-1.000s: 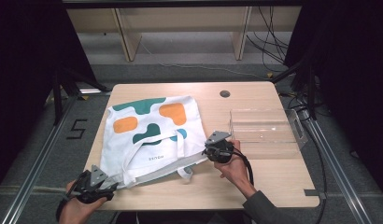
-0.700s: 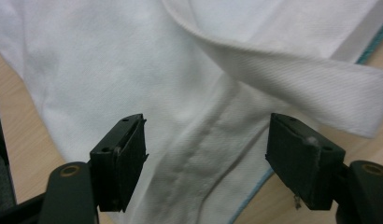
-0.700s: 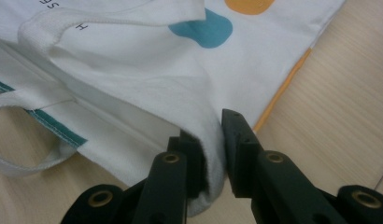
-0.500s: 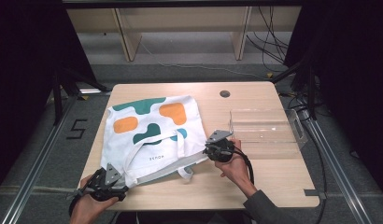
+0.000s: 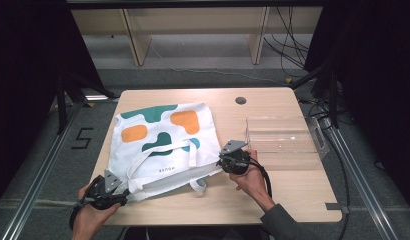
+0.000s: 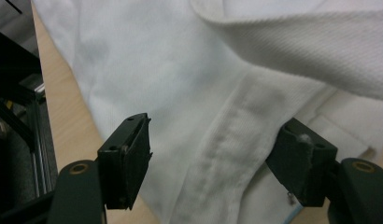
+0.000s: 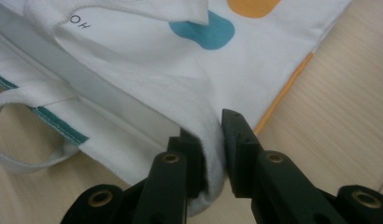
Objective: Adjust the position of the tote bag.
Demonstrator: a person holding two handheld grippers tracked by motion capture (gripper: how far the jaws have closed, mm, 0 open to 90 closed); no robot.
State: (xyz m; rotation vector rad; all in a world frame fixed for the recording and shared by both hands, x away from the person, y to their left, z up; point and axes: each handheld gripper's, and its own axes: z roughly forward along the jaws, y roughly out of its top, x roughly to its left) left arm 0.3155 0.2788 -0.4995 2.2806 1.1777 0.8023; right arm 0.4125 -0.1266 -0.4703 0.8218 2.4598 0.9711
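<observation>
A white tote bag with green, orange and blue blobs lies flat on the wooden table, its handles toward the near edge. My left gripper is at the bag's near left corner. In the left gripper view its jaws stand wide apart on either side of a stitched seam of the bag; they have just been closing a little, and the pads do not press the cloth. My right gripper is at the bag's near right corner, shut on a fold of the bag's rim.
A clear plastic box stands on the right half of the table, just beyond my right hand. A round cable hole sits near the far edge. Metal rails run along the floor on both sides of the table.
My left gripper has edged right from off the table's corner onto the bag's near left corner. The right gripper and the bag have stayed put.
</observation>
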